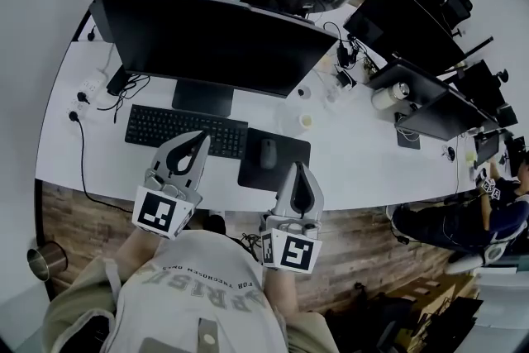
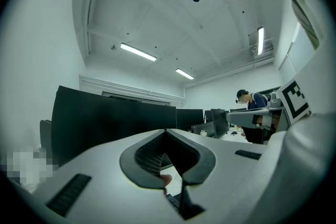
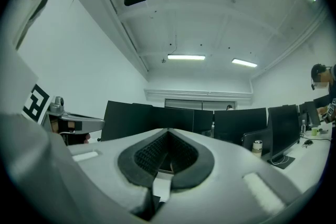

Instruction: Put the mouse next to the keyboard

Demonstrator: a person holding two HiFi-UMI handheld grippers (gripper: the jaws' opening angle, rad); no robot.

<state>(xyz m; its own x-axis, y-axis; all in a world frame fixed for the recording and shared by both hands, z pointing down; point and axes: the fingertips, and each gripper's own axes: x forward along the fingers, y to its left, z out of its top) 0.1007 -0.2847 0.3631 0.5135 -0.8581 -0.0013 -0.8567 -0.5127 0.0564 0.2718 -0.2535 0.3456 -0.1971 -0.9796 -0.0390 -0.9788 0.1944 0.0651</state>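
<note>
The mouse (image 1: 267,153) lies on a dark pad (image 1: 252,171) just right of the keyboard (image 1: 165,126), on the white table (image 1: 355,165). My right tongs (image 1: 299,171) hover just right of it and nearer me, clenched on nothing. My left tongs (image 1: 198,141), clenched and empty too, hang over the keyboard's near right end.

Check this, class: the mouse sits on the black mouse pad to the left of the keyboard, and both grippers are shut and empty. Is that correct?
One error: the head view shows the mouse on the black mouse pad to the right of the keyboard, not the left. The left gripper and right gripper are indeed shut and empty.
</note>
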